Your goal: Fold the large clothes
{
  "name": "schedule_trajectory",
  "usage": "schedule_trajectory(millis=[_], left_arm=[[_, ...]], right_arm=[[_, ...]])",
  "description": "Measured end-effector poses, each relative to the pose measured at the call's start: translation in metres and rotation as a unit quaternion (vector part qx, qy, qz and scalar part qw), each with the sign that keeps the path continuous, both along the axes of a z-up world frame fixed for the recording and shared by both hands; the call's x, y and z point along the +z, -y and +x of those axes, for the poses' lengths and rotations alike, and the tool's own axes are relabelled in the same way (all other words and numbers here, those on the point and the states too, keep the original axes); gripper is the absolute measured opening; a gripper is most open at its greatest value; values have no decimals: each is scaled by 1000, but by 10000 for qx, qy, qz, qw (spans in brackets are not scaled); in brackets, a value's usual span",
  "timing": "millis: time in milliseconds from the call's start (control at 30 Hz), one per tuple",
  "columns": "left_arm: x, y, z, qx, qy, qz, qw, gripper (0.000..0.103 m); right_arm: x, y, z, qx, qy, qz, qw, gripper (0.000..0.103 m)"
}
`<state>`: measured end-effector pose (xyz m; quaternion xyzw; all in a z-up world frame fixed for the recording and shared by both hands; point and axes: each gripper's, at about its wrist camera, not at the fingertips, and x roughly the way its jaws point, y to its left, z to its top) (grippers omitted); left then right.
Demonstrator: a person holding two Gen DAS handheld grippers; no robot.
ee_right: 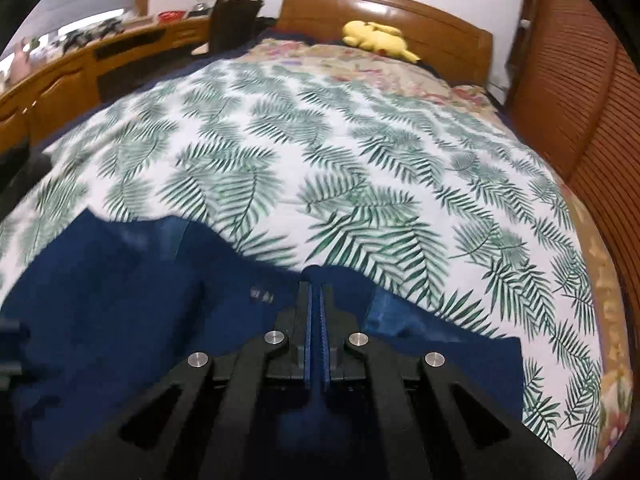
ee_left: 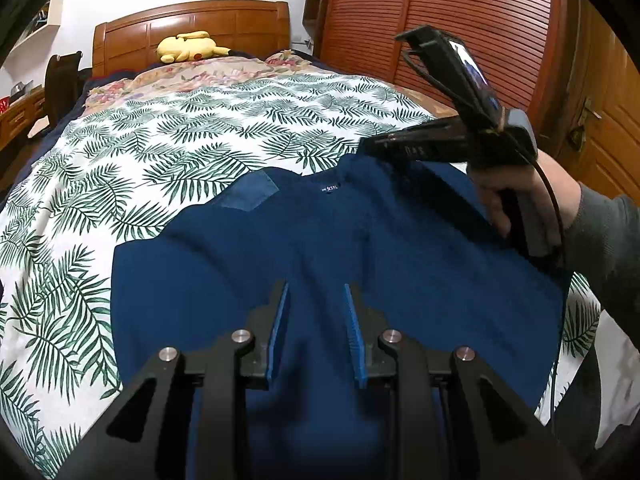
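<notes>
Presently on the bed (ee_left: 168, 136), leaf-print coverlet: one large navy garment (ee_left: 320, 248), spread mostly flat, neck label up, collar toward the headboard. Left claw (ee_left: 316, 308): pads apart, hovering above the garment's middle, gripping nothing. Right claw (ee_right: 317, 300): pads together at the collar edge; whether cloth is pinched between them, I cannot tell. Yellow plush toy (ee_left: 188, 46) by the headboard. Progress: early; one shoulder looks turned in, the main folds remain.
</notes>
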<state>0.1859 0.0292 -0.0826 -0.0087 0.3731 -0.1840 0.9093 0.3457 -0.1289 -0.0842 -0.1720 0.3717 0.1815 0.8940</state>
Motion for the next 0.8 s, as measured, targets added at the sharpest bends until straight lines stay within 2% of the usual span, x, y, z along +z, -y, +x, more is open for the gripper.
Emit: schedule_trajectory(millis=[67,100,133,200,400,533,733,800], left_arm=[[-1,0,0,-1,-9,8,10000,26],[-1,0,0,2,-14,8,10000,26],[-1,-1,-1,7,-21,8,10000,26],[-2,-1,0,9,-28,4,10000,26],[-3,3,1,-7,-36,62,10000,26],[-5,4,2,-5,-45,91,9999,26],[-8,5,4,-11,-85,122,9999,26],[-9,5,5,-16,-91,138,9999,26]], right_arm=[[1,6,7,-199,-32,-115,9997,13],[2,13,11,-335,-17,-113,9994,26],[5,20,12,-394,-9,-65,9992,32],[7,40,17,-539,-35,-26,9985,36],[-8,93,33,-1119,-369,-474,9919,38],[-21,130,41,-1553,-533,-508,9851,39],[-34,151,43,-1691,-801,-492,9811,39],[-37,152,45,-1701,-906,-551,9797,44]])
